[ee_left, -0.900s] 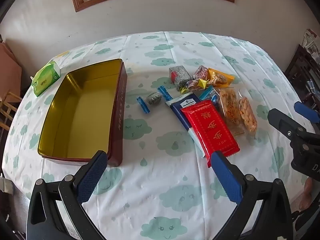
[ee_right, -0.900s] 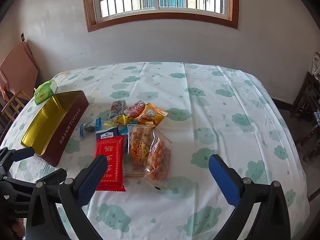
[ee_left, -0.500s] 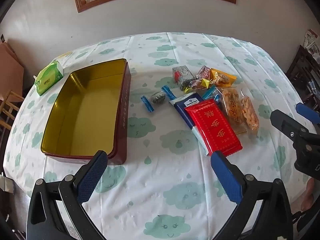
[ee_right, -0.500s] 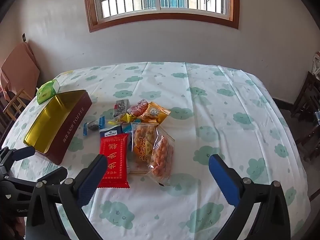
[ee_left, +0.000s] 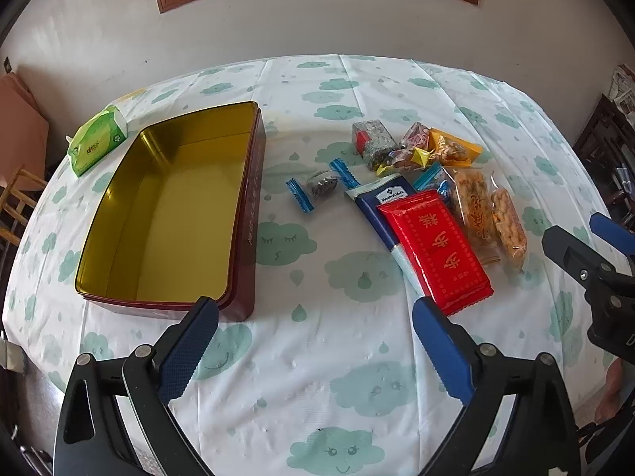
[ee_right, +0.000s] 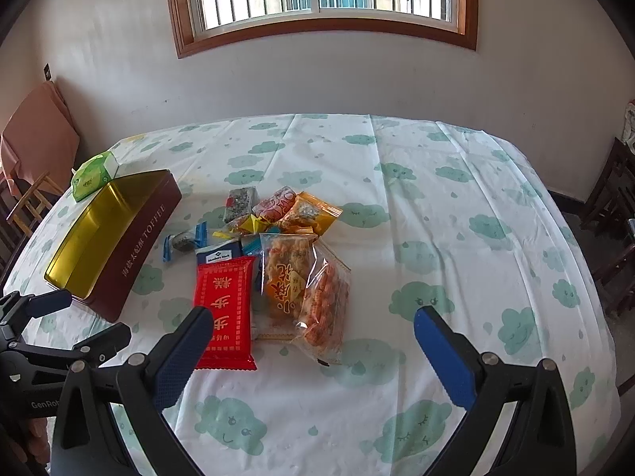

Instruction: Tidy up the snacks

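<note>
An open dark red tin (ee_left: 250, 214) with a gold inside stands empty at the left of the table; it also shows in the right wrist view (ee_right: 135, 238). A heap of snacks lies right of it: a red packet (ee_left: 434, 248) (ee_right: 226, 309), a navy packet (ee_left: 383, 202), clear bags of fried snacks (ee_left: 490, 214) (ee_right: 305, 289), an orange packet (ee_left: 452, 148), a blue-ended candy (ee_left: 319, 186). My left gripper (ee_left: 315, 347) is open and empty above the near cloth. My right gripper (ee_right: 309, 351) is open and empty, just before the red packet.
A green tissue pack (ee_left: 97, 141) lies at the table's far left. The round table wears a white cloth with green clouds (ee_right: 456, 206). Wooden chairs stand at the left (ee_right: 27, 202) and dark furniture at the right (ee_right: 611, 202). A wall with a window is behind.
Both grippers have drawn a little closer to the table and the snacks, so tin and packets sit lower and larger. Both stay open. Nothing on the table has moved.
</note>
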A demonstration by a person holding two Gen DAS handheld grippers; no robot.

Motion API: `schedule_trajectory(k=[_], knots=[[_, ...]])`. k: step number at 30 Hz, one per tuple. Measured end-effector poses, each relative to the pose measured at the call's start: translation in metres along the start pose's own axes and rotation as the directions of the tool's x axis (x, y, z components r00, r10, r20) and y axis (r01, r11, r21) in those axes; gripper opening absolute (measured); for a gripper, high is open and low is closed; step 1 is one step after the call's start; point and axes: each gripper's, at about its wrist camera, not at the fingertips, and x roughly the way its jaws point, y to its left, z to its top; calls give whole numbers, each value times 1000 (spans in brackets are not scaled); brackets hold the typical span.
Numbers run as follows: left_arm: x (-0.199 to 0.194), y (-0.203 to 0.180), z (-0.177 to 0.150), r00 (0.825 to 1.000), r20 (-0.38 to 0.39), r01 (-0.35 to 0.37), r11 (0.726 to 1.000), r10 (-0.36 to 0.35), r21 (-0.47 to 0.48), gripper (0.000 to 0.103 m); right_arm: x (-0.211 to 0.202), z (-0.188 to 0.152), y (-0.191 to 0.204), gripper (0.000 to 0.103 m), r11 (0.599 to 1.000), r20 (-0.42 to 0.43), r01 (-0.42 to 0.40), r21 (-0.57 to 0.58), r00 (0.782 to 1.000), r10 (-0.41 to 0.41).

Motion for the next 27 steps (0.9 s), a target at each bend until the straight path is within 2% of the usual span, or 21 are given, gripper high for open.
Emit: schedule_trajectory(k=[27], knots=[[1,1,0,1000,1,-6,1000,6,-4,97,7,-2,-1,103,1000,-9,0,6,1000,0]])
